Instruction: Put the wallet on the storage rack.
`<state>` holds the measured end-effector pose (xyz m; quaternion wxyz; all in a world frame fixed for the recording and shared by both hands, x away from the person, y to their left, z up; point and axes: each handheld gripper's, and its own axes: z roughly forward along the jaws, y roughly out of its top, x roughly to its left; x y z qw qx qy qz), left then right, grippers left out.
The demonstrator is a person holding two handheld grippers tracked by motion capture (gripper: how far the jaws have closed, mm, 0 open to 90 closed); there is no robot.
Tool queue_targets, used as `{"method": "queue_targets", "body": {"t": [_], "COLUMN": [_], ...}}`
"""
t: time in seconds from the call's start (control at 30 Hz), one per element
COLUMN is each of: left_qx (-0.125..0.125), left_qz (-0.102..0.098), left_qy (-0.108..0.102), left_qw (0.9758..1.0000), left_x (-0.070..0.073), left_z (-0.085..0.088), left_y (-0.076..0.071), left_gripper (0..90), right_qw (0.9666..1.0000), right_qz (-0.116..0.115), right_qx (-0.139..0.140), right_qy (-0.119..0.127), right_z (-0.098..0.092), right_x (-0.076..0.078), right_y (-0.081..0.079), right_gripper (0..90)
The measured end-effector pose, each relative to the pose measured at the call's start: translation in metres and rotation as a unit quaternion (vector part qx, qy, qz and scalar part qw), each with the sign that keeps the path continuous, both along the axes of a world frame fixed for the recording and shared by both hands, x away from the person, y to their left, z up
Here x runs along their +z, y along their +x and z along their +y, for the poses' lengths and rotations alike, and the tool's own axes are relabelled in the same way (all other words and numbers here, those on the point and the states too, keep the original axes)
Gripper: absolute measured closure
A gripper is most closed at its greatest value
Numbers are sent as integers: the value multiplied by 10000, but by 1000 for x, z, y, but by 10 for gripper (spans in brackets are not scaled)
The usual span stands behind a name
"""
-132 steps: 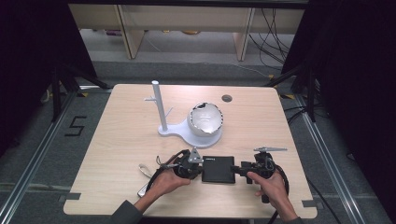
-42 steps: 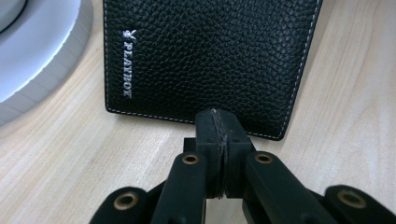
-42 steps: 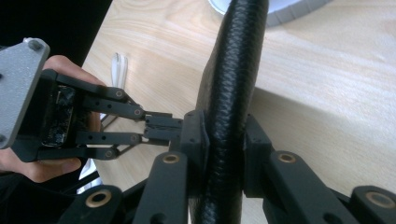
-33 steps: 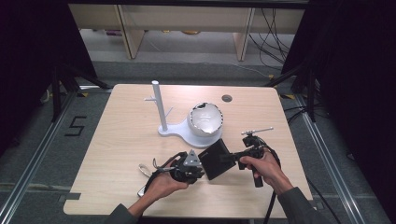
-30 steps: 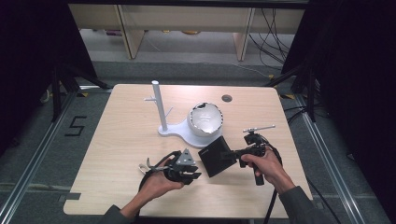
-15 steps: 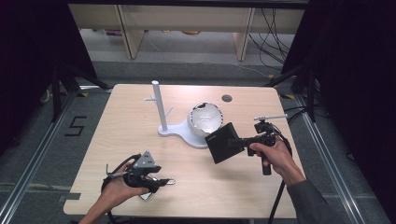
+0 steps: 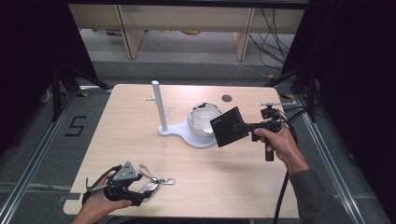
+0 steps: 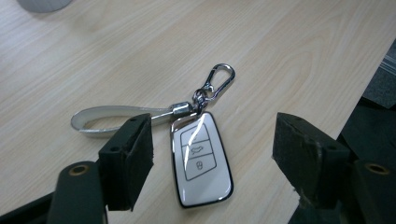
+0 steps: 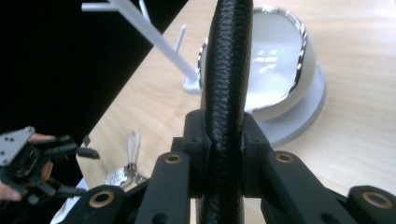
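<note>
1. The right gripper [image 7: 243, 126] is held above the right half of the worktop [image 7: 233, 186], its jaws clamped tight on one edge of a black wallet [image 7: 228, 126]; the right gripper view shows that edge, the wallet [image 9: 226, 84], pinched upright between the two pads.
2. The wallet hangs clear of the worktop, just right of the white bowl [image 7: 204, 119] that sits on the white stand [image 7: 161, 109].
3. The left gripper [image 7: 140, 189] is low at the near left corner; its jaws have just been opening and stand wide apart.
4. A white car key fob [image 8: 201, 158] lies flat on the worktop between those jaws, nearer the left one, touched by neither.
5. Its strap [image 8: 116, 119] and carabiner [image 8: 219, 79] stretch out beyond the jaw tips.
</note>
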<state>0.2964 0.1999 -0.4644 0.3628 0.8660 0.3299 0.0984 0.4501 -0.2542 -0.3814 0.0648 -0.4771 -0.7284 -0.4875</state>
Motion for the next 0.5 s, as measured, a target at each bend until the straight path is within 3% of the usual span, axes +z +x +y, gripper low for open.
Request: {"method": "queue_targets", "body": {"t": [0.1, 0.13, 0.17, 0.2, 0.27, 0.5], "left_qx": [22, 124, 131, 159, 190, 289], "left_qz": [8, 6, 29, -9, 43, 53], "left_qy": [25, 30, 30, 97, 31, 108], "left_qw": [10000, 9999, 9999, 9998, 9998, 9995], "left_x": [0, 0, -1, -1, -4, -10], "left_z": [5, 9, 10, 12, 14, 15], "left_y": [-2, -3, -4, -4, -5, -7], "left_gripper": [268, 266, 265, 264, 260, 252], "right_qw": [9999, 9997, 9999, 9998, 9997, 9995], "right_qz": [15, 174, -15, -45, -56, -14], "right_qx": [-128, -170, -146, -167, -247, -308], "right_qy": [28, 80, 10, 19, -23, 1], "right_z": [-2, -2, -3, -4, -5, -2], "right_x": [7, 10, 9, 10, 10, 9], "right_y": [6, 6, 10, 12, 17, 31], "right_gripper": [772, 772, 772, 772, 772, 772]}}
